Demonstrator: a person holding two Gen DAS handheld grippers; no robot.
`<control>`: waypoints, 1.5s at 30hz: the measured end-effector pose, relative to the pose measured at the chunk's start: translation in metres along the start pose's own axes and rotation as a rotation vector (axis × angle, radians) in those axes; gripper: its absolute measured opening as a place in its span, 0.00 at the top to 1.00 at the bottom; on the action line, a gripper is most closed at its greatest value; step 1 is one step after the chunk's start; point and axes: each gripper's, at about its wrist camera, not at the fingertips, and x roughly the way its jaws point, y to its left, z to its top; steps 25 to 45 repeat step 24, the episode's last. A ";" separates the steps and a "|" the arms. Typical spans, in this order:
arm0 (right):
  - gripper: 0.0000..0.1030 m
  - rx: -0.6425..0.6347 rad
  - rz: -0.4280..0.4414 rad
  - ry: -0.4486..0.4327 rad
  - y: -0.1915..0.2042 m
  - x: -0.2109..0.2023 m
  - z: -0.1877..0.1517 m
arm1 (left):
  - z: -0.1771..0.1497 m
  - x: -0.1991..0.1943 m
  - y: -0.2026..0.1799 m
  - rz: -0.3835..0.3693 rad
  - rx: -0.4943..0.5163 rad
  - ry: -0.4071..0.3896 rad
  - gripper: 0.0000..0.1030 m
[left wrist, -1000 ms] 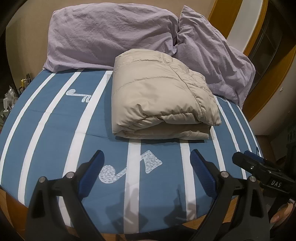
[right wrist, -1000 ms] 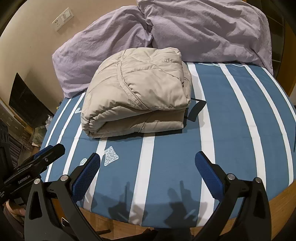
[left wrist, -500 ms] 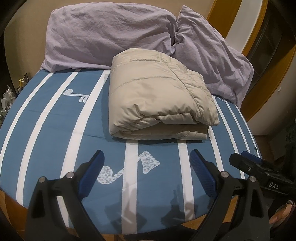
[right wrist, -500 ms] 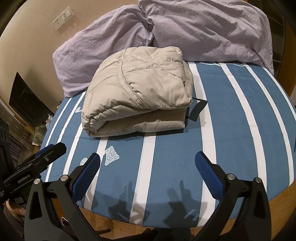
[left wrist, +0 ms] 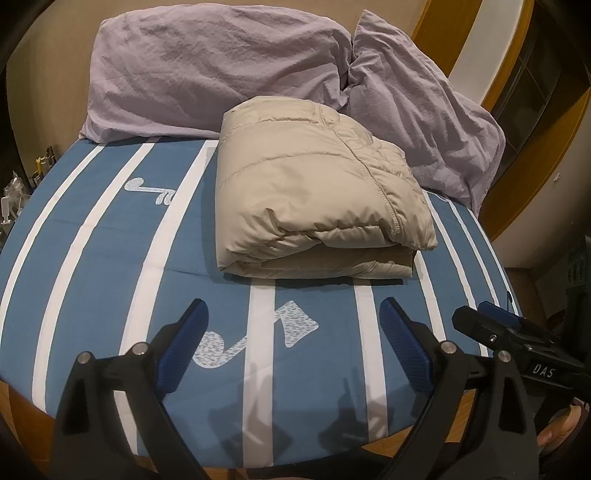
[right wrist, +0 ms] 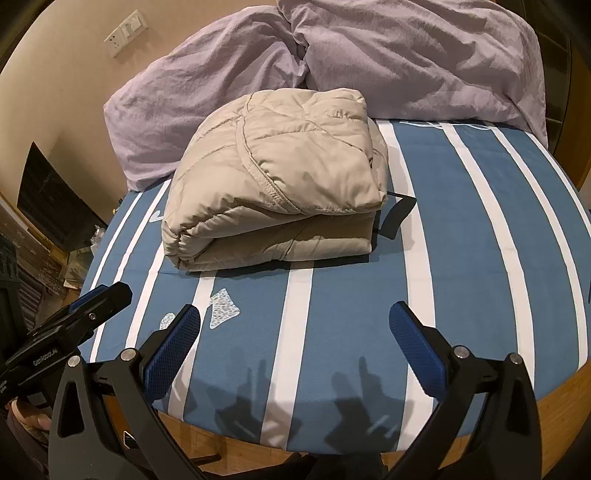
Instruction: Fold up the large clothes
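Observation:
A beige padded jacket [left wrist: 317, 192] lies folded into a thick rectangular bundle on the blue and white striped bed [left wrist: 92, 258]. It also shows in the right wrist view [right wrist: 280, 184], with a black strap [right wrist: 395, 214] sticking out at its right side. My left gripper [left wrist: 293, 325] is open and empty, held back near the bed's front edge, apart from the jacket. My right gripper [right wrist: 295, 332] is open and empty too, also near the front edge. Each gripper shows at the side of the other's view.
Two lilac pillows [left wrist: 221, 70] [right wrist: 413, 55] lean against the wall just behind the jacket. The bed's wooden front edge [right wrist: 554, 398] is below the grippers. A wall socket plate [right wrist: 125, 33] is at the upper left. Dark furniture [right wrist: 51, 206] stands left of the bed.
Both grippers have drawn back a little from the bed and risen slightly; the jacket looks a bit farther off. The jacket has not moved. Both stay open.

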 end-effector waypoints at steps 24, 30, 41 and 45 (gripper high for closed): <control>0.01 0.001 0.000 0.004 0.000 0.002 0.000 | 0.001 0.001 -0.001 0.003 0.002 0.004 0.09; 0.01 0.001 0.000 0.004 0.000 0.002 0.000 | 0.001 0.001 -0.001 0.003 0.002 0.004 0.09; 0.01 0.001 0.000 0.004 0.000 0.002 0.000 | 0.001 0.001 -0.001 0.003 0.002 0.004 0.09; 0.01 0.001 0.000 0.004 0.000 0.002 0.000 | 0.001 0.001 -0.001 0.003 0.002 0.004 0.09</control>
